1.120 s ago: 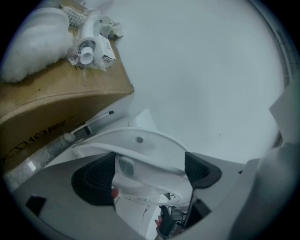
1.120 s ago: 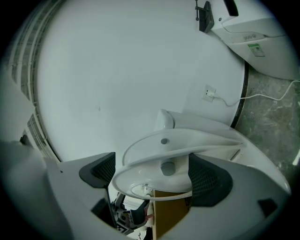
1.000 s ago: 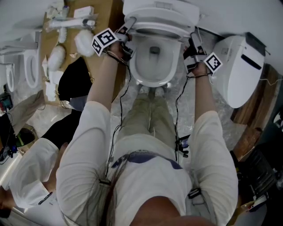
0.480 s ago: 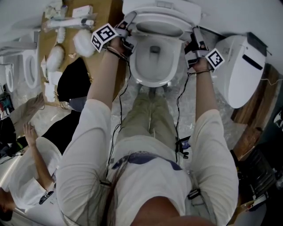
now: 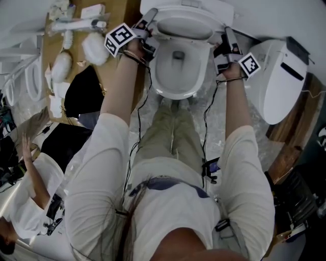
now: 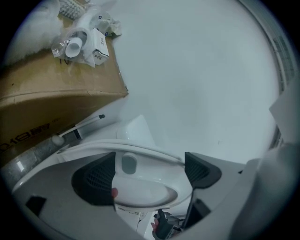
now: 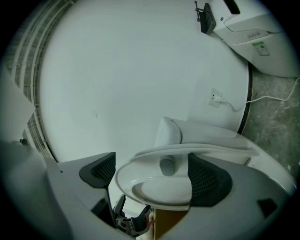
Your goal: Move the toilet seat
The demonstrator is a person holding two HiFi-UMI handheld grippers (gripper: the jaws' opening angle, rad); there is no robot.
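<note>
Over the bowl, item one: white oval plastic toilet seat [image 5: 184,26], a glossy ring, tilted up off the white ceramic toilet bowl [image 5: 175,93], with its back end by the white cistern [image 5: 204,6].

Item two: left gripper [image 5: 148,18], grey, with a black-and-white marker cube [image 5: 119,40], held at the seat's left edge. The arm in its white long sleeve [image 5: 109,137] is stretched straight forward. The jaws are spread wide, their dark ribbed pads [image 6: 96,180] flanking the seat's rim. I cannot tell whether the pads touch it. A small grey bumper [image 6: 129,163] shows on the seat's smooth underside.

Item three: right gripper [image 5: 225,36], of the same make, held at the seat's right edge on an equally outstretched arm. Its jaws are likewise spread, with the seat's rim between them.

Surroundings: a second white lidded toilet-seat unit [image 5: 277,76] lies on the mottled stone floor [image 5: 254,127] to the right. A brown cardboard sheet [image 5: 53,48] at left carries white wrapped fittings [image 5: 76,24]. Another person in a white sleeve [image 5: 30,199] is at lower left.
</note>
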